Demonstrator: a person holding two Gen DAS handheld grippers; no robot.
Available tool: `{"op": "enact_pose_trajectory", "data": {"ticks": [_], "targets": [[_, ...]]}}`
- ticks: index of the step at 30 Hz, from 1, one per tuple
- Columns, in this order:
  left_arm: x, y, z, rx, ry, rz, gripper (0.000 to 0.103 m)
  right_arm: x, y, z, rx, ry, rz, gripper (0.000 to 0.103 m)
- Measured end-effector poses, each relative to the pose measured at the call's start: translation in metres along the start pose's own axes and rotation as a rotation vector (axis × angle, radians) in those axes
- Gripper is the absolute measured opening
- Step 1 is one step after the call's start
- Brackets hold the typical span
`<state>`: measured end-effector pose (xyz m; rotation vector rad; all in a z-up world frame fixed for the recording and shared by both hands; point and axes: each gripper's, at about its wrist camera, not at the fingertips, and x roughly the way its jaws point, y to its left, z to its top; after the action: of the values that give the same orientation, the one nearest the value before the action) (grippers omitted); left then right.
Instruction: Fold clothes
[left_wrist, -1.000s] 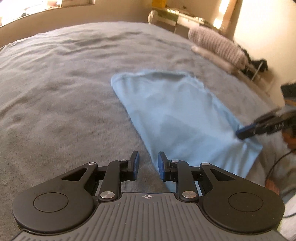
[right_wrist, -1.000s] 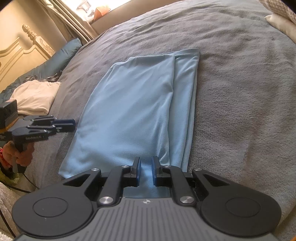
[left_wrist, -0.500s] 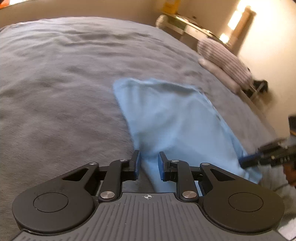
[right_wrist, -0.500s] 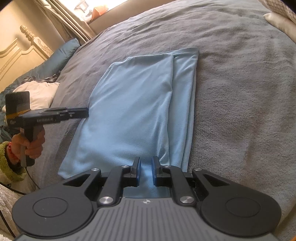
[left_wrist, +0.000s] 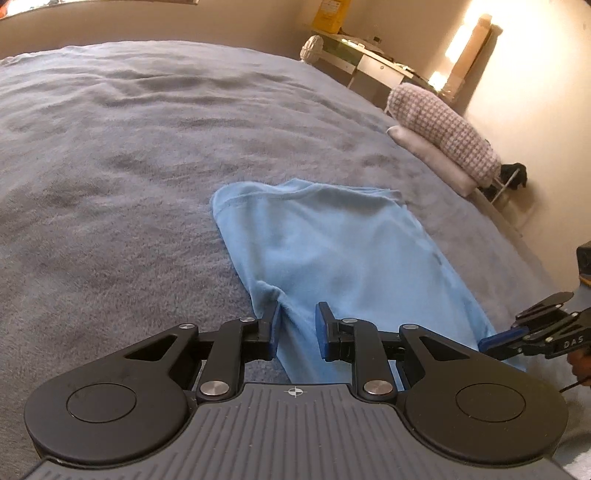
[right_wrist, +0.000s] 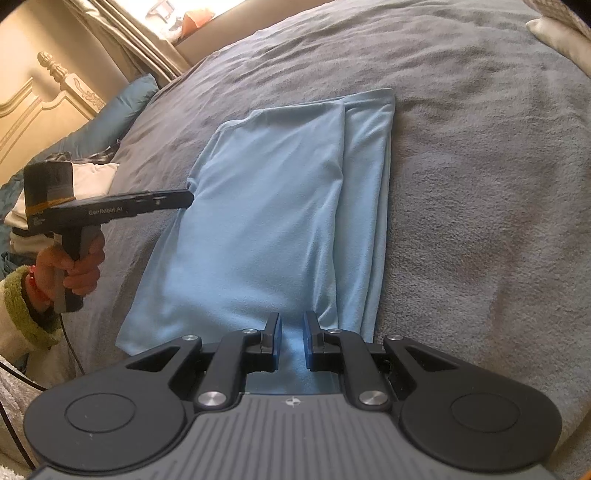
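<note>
Left gripper (left_wrist: 297, 326): we have it at the left long edge of the light-blue garment (left_wrist: 332, 254), about midway along. A raised pucker of cloth runs up between the jaws, which stand slightly apart; we cannot tell whether the pads pinch it yet.
Garment: it lies flat on the grey bed blanket (left_wrist: 110, 166), already folded lengthwise into a long panel, with a narrower folded strip showing along its right side in the right wrist view.
Right gripper (right_wrist: 291, 341): it sits at the near short hem, jaws narrowly set with blue cloth between them; we judge this a grip on the hem, though pad contact is not clear.
Step in hand: we read it as securing the left edge before the next fold.
How to do it well: we would catch all layers at the edge, not only the top one, and leave the blanket pile out of the pinch.
Risk: lifting one side ahead of the other would skew the panel and open the folded strip.
</note>
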<state>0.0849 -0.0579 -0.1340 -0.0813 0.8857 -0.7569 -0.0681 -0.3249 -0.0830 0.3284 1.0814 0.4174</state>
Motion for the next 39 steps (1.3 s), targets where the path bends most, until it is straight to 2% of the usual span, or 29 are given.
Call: {"op": "enact_pose_trajectory", "data": {"ticks": [8,12,16,18,21,25,29,33,37,39], "targets": [[-0.016,-0.008,0.002,0.009,-0.006,-0.045,0.021,0.001,-0.002,0.001,0.000,0.008,0.005,0.013],[-0.007,-0.014,0.004,0.025,0.002,-0.064,0.021,0.002,-0.005,0.001,0.014,0.006,0.017,0.013],[0.007,0.000,0.001,-0.011,0.026,-0.019,0.020,0.002,-0.005,0.000,0.019,0.004,0.018,0.013],[0.001,0.010,0.002,-0.061,0.006,-0.022,0.020,0.001,-0.004,0.000,0.014,0.003,0.015,0.013],[-0.009,0.016,0.004,-0.070,-0.041,0.025,0.022,0.001,-0.004,0.000,0.014,0.001,0.013,0.013],[-0.009,0.023,0.011,-0.100,-0.049,-0.001,0.022,0.002,-0.004,-0.001,0.020,0.001,0.014,0.013],[0.006,0.019,0.020,-0.072,-0.053,-0.037,0.022,0.001,-0.002,-0.001,0.021,-0.001,0.008,0.013],[0.034,0.030,0.038,-0.077,-0.042,-0.023,0.022,0.002,-0.002,-0.002,0.021,-0.003,0.007,0.013],[0.040,0.055,0.065,-0.165,-0.082,-0.023,0.023,0.003,-0.003,0.000,0.020,-0.001,0.008,0.013],[0.037,0.063,0.073,-0.190,-0.102,0.026,0.023,0.003,-0.003,0.000,0.020,-0.002,0.007,0.013]]}}
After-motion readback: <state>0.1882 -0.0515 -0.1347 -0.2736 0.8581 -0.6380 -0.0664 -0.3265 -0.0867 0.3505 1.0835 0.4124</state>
